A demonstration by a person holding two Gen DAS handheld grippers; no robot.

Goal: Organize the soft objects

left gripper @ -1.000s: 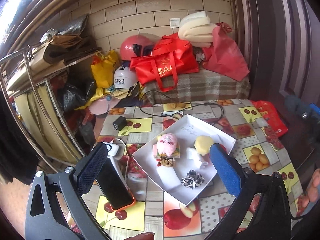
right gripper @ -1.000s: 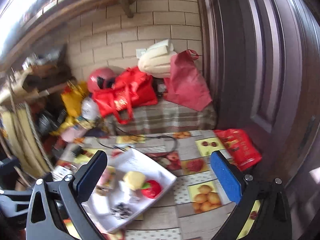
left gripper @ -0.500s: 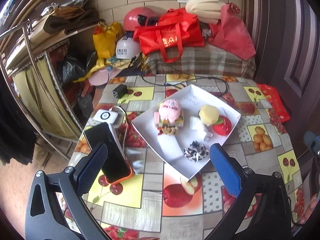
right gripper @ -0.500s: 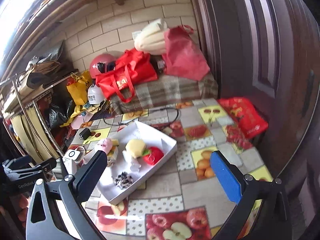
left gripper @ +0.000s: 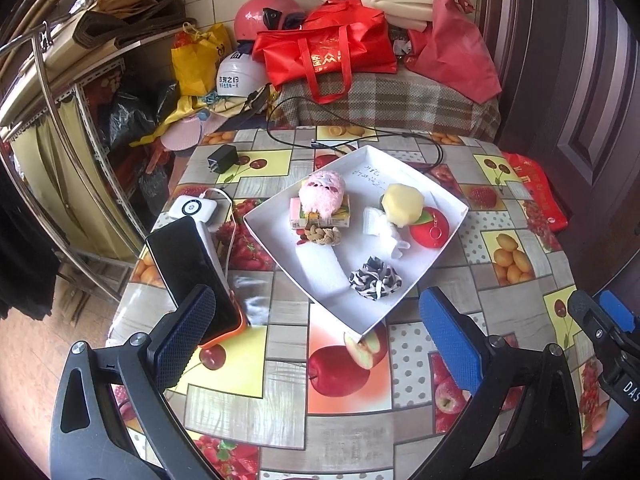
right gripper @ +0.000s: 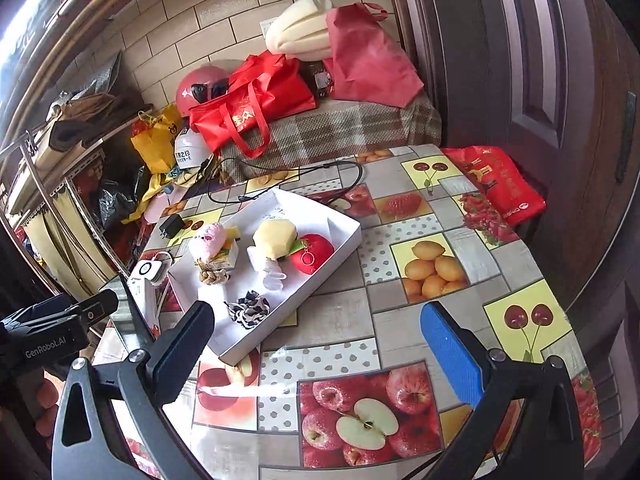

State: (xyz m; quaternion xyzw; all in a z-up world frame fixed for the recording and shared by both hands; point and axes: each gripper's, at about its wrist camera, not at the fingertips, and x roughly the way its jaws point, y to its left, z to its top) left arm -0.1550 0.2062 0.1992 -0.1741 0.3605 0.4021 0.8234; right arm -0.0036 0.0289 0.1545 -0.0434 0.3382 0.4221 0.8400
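Observation:
A white tray (left gripper: 440, 248) (right gripper: 344, 248) on the fruit-print table holds soft items: a pink plush (left gripper: 322, 194) (right gripper: 208, 242), a yellow sponge-like ball (left gripper: 402, 204) (right gripper: 276, 238), a red apple toy (left gripper: 430, 226) (right gripper: 312, 252), a black-and-white scrunchie (left gripper: 376, 278) (right gripper: 248, 308), a white roll (left gripper: 320, 266), a knotted tan piece (left gripper: 320, 236) (right gripper: 212, 276) and a small white cloth (left gripper: 386, 230) (right gripper: 270, 272). My left gripper (left gripper: 320, 340) is open and empty, just before the tray's near corner. My right gripper (right gripper: 318, 344) is open and empty, right of that corner.
A phone in an orange case (left gripper: 194, 276) leans on a white power bank (left gripper: 194, 208) left of the tray. A black charger (left gripper: 222, 158) and cable (left gripper: 360, 140) lie at the table's far side. Red bags (left gripper: 328, 50), helmets and a bench stand behind; a door is at right.
Both grippers have tilted down and moved in toward the table; the tray now sits closer in both views. Both stay open and empty.

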